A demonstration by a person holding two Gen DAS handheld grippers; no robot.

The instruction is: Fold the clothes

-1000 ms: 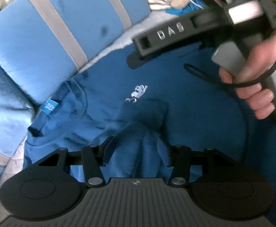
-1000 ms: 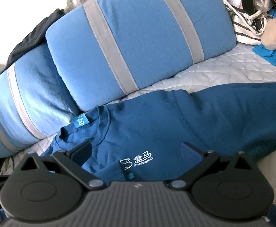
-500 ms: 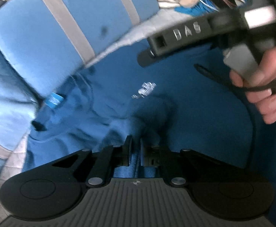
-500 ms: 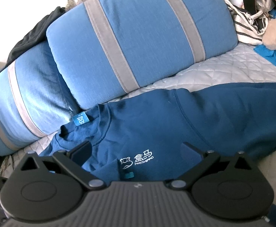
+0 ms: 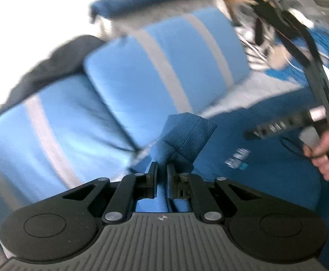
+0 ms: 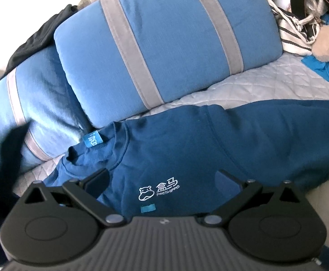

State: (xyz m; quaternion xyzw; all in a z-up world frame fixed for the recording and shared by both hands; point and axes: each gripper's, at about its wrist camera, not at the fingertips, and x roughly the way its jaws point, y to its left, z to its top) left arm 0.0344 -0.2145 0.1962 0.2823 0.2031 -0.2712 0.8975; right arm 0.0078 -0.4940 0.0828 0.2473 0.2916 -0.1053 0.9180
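The left gripper (image 5: 162, 176) has its fingers (image 5: 152, 173) pinched nearly together on a sleeve cuff (image 5: 188, 133), which stands up toward 1 o'clock from the tips. The right gripper (image 6: 162, 176) has its fingers (image 6: 96, 177) spread wide and holds nothing. In the left view, at 3 o'clock, a hand (image 5: 322, 155) grips the right gripper's handle, its fingers curled round it.

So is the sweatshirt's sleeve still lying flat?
No. The left gripper is shut on the sleeve cuff, lifted off the sweatshirt.
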